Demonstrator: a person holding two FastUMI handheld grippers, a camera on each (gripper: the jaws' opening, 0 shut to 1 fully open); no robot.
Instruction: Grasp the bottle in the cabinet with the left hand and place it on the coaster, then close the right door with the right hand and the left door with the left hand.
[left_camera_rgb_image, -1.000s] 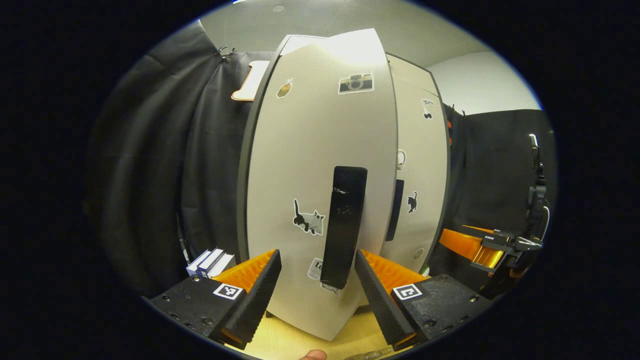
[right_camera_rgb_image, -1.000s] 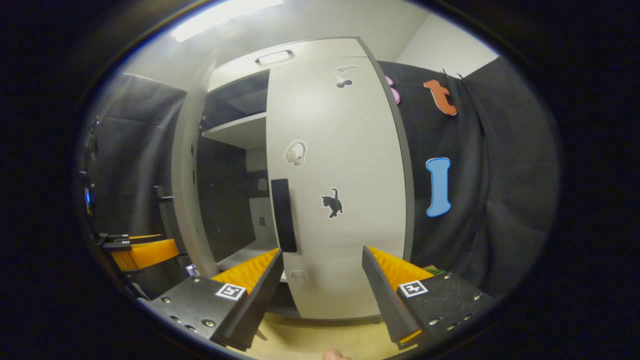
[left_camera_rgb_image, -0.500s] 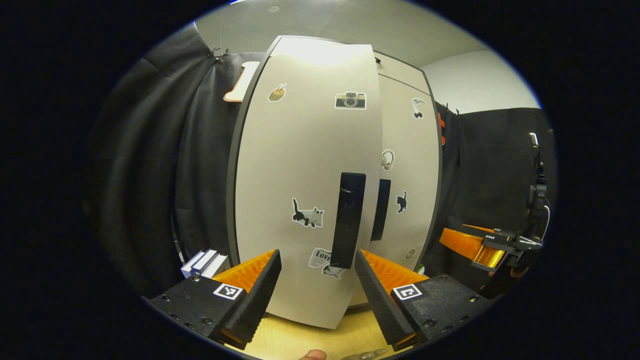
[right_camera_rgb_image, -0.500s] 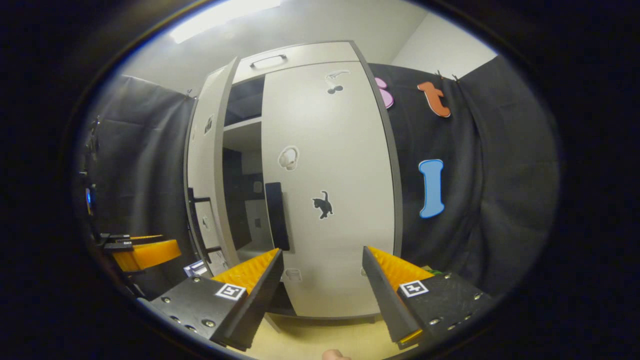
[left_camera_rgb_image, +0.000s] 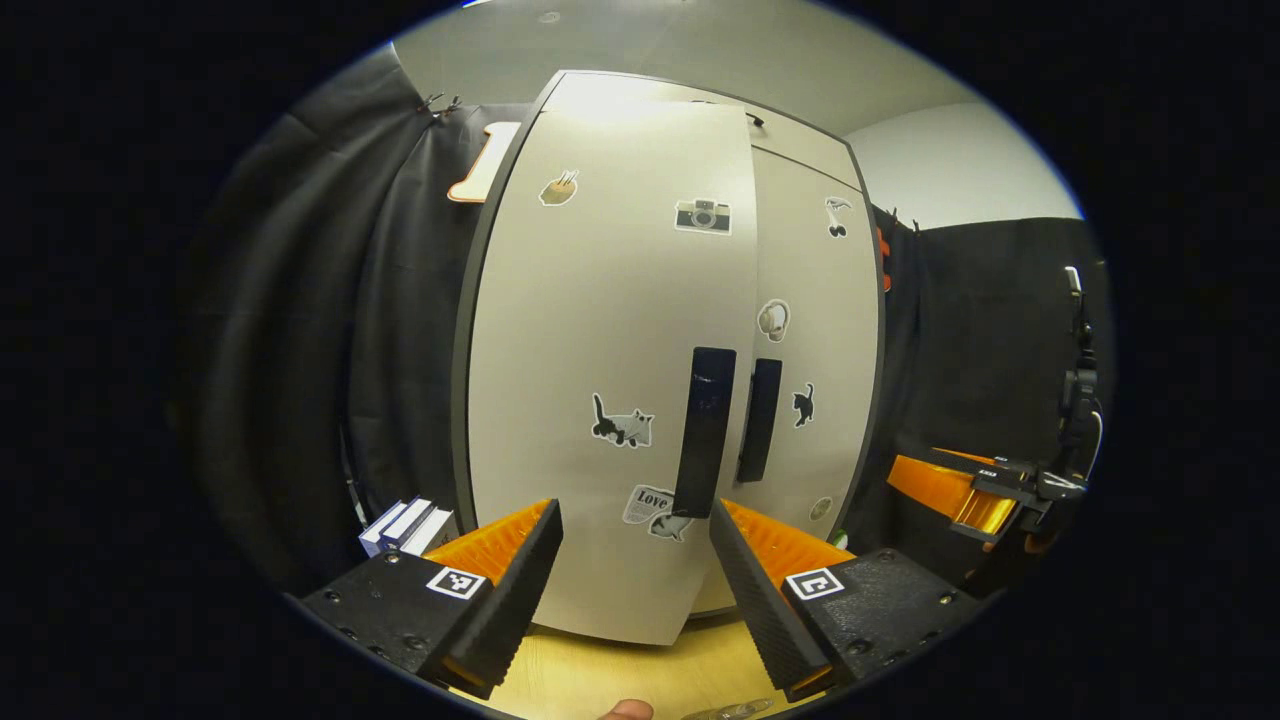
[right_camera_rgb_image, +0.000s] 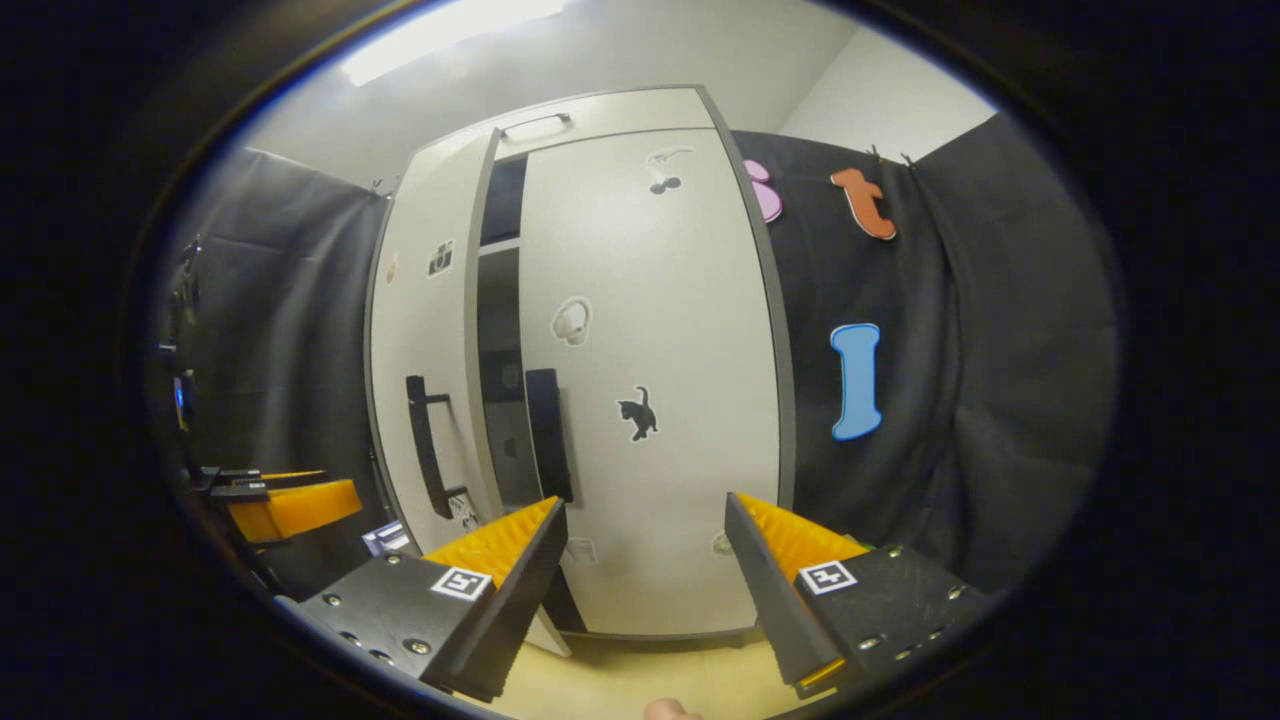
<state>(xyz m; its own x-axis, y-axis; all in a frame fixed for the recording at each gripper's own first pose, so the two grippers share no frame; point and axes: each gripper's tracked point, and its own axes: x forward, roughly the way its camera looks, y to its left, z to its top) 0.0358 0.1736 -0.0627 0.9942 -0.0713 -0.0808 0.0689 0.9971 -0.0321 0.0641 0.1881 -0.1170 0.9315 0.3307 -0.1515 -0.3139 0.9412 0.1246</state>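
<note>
Doors matter most at this stage: the left door (left_camera_rgb_image: 600, 400) is nearly closed, but from the right gripper view a dark gap remains between it and the right door (right_camera_rgb_image: 650, 400), which sits flush. Judging by that gap, the last step is unfinished.

The left gripper (left_camera_rgb_image: 635, 560), at 6 o'clock in its own view, has its jaws spread wide and holding nothing, with the left door's black handle (left_camera_rgb_image: 705, 430) just above the space between them. A push that lands on the handle rather than the flat panel could slip off sideways; a hard shove could make the door bounce back open. The right gripper (right_camera_rgb_image: 645, 560), also at 6 o'clock in its view, is spread apart and empty, facing the right door; it could be clipped if it drifted toward the gap.

The cabinet (right_camera_rgb_image: 600, 110) shows a shelf edge (right_camera_rgb_image: 497, 245) through the gap at 11 o'clock; I cannot tell what lies inside. The bottle and coaster are not something I can place from these views.
</note>
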